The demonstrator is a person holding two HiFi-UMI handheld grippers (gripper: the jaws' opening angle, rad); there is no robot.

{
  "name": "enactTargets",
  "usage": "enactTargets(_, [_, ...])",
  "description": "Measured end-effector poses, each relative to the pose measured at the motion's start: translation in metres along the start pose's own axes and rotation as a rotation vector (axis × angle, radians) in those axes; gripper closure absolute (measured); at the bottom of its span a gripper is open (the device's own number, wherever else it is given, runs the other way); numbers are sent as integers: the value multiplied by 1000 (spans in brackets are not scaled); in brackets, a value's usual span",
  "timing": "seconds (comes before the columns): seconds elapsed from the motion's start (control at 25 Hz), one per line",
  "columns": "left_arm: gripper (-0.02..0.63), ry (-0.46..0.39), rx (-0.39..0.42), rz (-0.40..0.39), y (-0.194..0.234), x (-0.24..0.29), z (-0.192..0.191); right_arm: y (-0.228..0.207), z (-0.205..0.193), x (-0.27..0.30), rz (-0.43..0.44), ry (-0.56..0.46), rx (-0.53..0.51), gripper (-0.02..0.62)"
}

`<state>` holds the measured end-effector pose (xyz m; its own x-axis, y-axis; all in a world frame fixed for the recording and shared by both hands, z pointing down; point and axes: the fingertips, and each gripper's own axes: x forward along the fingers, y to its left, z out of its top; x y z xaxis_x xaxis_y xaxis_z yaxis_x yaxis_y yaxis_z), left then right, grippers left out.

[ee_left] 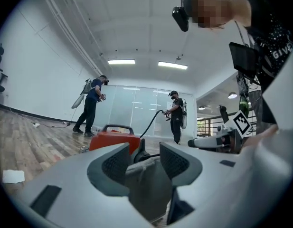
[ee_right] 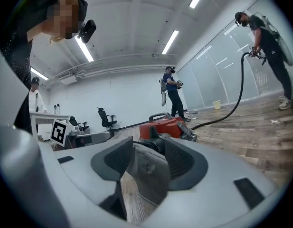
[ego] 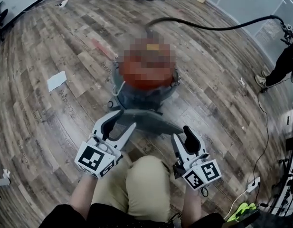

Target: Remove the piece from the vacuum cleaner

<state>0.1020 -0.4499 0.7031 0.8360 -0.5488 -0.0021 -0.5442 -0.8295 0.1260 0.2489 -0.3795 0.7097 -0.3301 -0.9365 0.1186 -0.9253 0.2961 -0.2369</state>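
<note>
My left tool and my right tool each gripped one end edge of the flat grey plastic piece, just in front of the red canister vacuum cleaner. Bare wooden floor lay open on both sides, and the black hose curved away behind.

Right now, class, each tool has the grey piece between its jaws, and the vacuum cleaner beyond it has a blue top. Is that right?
No: the vacuum cleaner's top is red, not blue, as the left gripper view shows. The left tool and right tool do each have the grey piece between their jaws.
</note>
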Motion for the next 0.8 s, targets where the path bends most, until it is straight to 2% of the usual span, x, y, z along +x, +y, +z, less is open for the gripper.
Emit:
enactTargets(0.12, [393,38,-6,69,20,-9,-12,-13,-14,-3,-54,23,33,384])
enactTargets(0.24, [393,125,56,163,40,-12,-27,-23,-25,-2,-94,71,29,385])
enactTargets(0.32, [393,154,80,187,45,-11,-32,-24,-30,1,-106,97,17,385])
enactTargets(0.52, [394,213,70,217,51,-6,-48,-31,-40,11,-121,163,20,387])
enactTargets(0.56, [394,225,71,221,52,-6,-50,-33,-41,12,-133,178,14,402])
enactTargets(0.6, [394,237,69,223,52,-6,-51,-35,-43,12,-145,194,6,471])
enactTargets(0.64, [396,251,64,222,51,-7,-52,-36,-45,12,-150,208,0,488])
enactTargets(0.72, [443,272,44,221,50,-10,-55,-34,-47,10,-148,227,-5,541])
enactTargets(0.8, [535,278,15,211,48,-14,-58,-31,-49,8,-142,226,-4,555])
